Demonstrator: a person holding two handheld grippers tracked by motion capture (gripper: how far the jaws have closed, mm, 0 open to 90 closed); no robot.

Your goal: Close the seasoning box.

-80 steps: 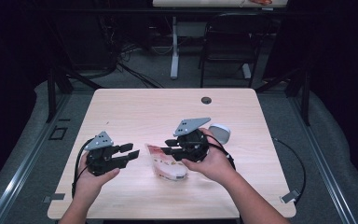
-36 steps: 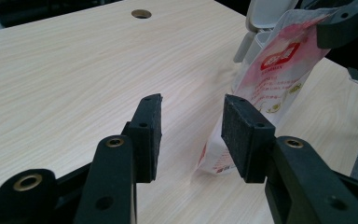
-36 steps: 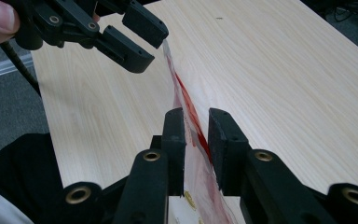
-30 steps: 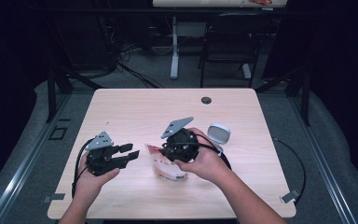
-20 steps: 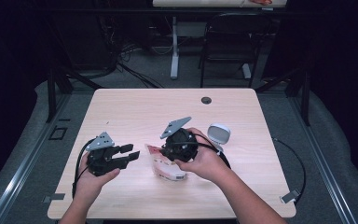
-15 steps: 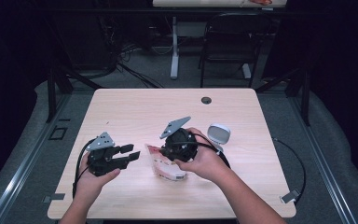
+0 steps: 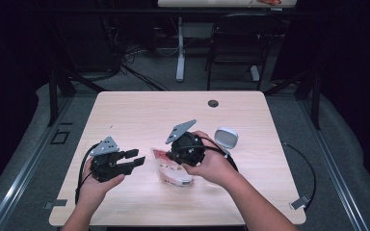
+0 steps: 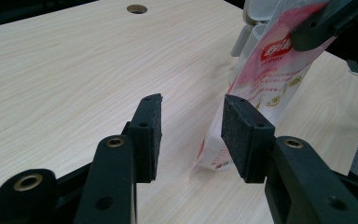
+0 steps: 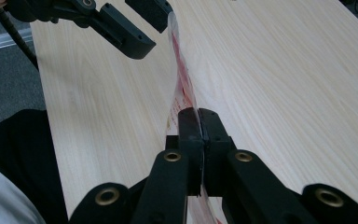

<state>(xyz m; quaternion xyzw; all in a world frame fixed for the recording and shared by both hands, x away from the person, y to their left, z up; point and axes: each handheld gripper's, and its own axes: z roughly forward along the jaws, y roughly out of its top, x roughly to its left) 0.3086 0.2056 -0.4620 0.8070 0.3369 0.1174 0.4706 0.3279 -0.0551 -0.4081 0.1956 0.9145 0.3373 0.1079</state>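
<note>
While your right tool [image 9: 199, 122] has just been closing, its jaws now pinch the edge of the pink-and-white pouch [image 9: 181, 86], holding it upright on the counter [image 7: 144, 115]. Your left tool [image 8: 191, 128] stays spread and empty, its right pad just beside the pouch's lower part; a white dish [image 7: 226, 137] sits beyond your right hand [image 7: 212, 166].
</note>
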